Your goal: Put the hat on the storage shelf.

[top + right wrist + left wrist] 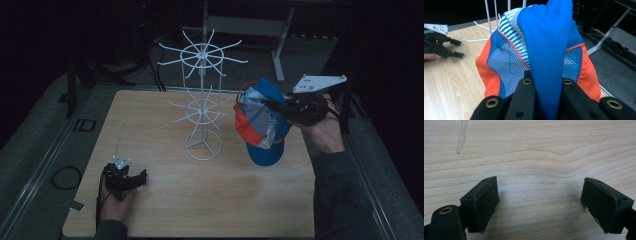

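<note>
While right gripper (280, 106) pinches blue-and-orange mesh cap (262, 125) by blue fabric, aloft right of white wire rack (202, 100): lift higher, settle crown over prong tip. Left gripper (131, 179) spread, resting on wooden table (225, 200).

dim lab: wooden table (165, 210), floor cables (65, 177), desk frame (280, 35)

One cap (262, 125), one white wire rack (202, 107), two grippers and one wooden table (165, 210) are showing, centre and lower frame.
</note>
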Tool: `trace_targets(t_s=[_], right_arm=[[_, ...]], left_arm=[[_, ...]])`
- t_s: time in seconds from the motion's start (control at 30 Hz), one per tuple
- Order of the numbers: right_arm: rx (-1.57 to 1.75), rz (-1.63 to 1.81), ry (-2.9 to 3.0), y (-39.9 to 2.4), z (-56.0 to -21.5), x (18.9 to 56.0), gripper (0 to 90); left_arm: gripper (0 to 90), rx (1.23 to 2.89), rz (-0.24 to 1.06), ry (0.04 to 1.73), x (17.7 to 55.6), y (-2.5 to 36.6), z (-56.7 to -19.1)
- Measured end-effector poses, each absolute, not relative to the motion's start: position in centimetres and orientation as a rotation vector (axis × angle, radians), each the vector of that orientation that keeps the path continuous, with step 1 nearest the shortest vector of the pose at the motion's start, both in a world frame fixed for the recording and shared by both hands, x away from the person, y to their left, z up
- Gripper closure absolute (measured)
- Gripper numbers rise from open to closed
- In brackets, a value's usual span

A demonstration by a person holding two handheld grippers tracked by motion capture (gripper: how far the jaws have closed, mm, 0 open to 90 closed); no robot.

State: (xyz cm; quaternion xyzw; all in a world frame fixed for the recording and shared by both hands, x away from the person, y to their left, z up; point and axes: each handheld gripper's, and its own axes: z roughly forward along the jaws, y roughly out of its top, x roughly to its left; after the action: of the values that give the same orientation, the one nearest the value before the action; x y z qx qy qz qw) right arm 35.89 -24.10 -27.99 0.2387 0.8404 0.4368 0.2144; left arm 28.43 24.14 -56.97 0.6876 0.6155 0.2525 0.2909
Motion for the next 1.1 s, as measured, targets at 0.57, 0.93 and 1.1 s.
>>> trace_targets(t_s=[0.57, 0.93, 1.1], right_arm=[[0.665, 1.245, 2.29, -24.4, -26.4, 36.2, 88.9], [0.674, 1.266, 2.264, -24.8, -25.6, 36.4, 88.9], [0.668, 1.282, 2.244, -24.9, -25.0, 36.3, 88.9]], left_arm=[[15.0, 1.84, 0.672, 1.64, 28.4, 24.2, -56.9], [15.1, 1.837, 0.674, 1.639, 28.4, 24.2, -57.0], [15.0, 1.839, 0.673, 1.639, 28.4, 24.2, -57.0]])
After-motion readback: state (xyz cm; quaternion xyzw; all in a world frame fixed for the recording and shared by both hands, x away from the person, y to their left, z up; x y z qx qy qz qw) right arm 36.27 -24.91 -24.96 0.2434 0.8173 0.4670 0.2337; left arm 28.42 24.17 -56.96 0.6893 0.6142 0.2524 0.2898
